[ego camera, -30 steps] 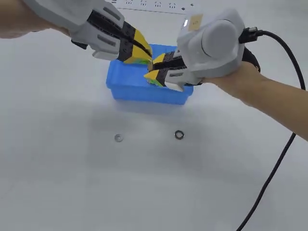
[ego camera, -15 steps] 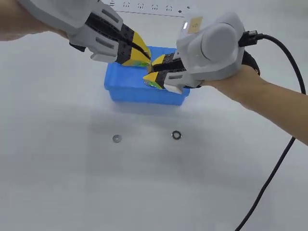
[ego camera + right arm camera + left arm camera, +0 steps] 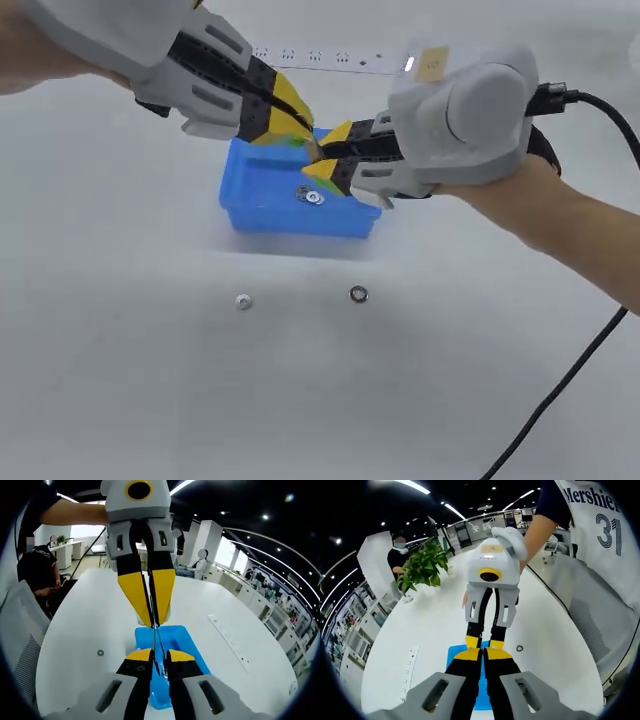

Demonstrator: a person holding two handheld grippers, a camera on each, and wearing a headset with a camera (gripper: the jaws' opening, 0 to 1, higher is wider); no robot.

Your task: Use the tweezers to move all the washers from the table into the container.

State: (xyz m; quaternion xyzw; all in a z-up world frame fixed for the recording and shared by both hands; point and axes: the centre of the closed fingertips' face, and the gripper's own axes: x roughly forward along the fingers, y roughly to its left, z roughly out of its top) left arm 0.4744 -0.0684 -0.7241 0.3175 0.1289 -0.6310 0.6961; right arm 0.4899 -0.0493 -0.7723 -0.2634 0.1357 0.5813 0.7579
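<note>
My left tool [image 3: 303, 138] pinches the tweezers [image 3: 152, 622] over the blue container [image 3: 262, 212] holding two washers [image 3: 303, 192] [image 3: 316, 198], my right tool [image 3: 320, 170] is pressed onto the same tweezers, and two more washers [image 3: 243, 301] [image 3: 358, 294] lie apart on the worktop [image 3: 150, 390].

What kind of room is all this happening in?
Probably an open-plan office or lab: a leafy green plant, a seated person, and a long white power strip on the broad white table.
</note>
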